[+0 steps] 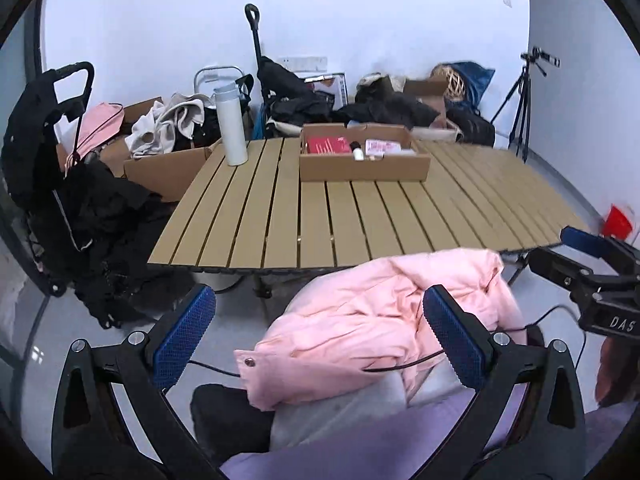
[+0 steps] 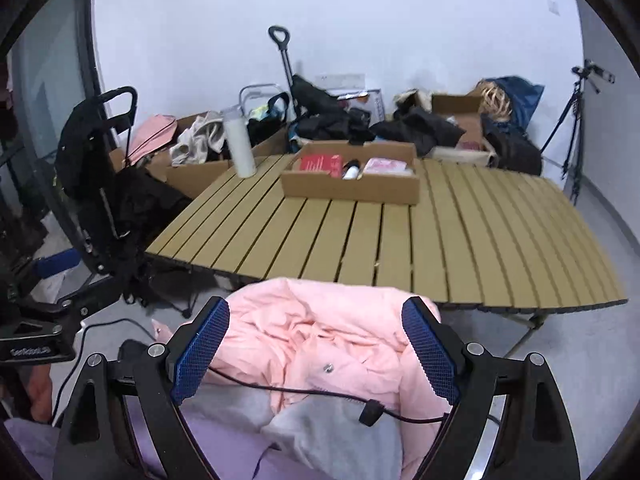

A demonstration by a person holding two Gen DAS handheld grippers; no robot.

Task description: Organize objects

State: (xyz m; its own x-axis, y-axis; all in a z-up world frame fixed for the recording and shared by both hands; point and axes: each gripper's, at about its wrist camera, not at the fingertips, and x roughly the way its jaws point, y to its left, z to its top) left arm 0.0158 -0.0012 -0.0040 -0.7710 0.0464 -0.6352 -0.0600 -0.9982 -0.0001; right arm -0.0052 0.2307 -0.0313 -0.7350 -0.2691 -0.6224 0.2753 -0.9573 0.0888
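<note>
A shallow cardboard box (image 1: 362,168) (image 2: 348,188) sits at the far side of the slatted wooden table (image 1: 320,224) (image 2: 440,240). It holds a red booklet (image 1: 326,145) (image 2: 320,163), a small white bottle (image 1: 357,152) (image 2: 350,171) and a pink packet (image 1: 383,147) (image 2: 386,166). A tall white flask (image 1: 231,125) (image 2: 239,143) stands left of the box. My left gripper (image 1: 320,340) is open and empty, held low in front of the table. My right gripper (image 2: 316,354) is also open and empty; it also shows at the right edge of the left wrist view (image 1: 592,264).
A pink padded jacket (image 1: 376,320) (image 2: 320,340) lies on the lap below both grippers, with a black cable (image 2: 312,394) across it. Cardboard boxes with clothes (image 1: 168,152), black trolleys (image 1: 52,160) and bags crowd the floor behind and left. A tripod (image 1: 524,108) stands at the right wall.
</note>
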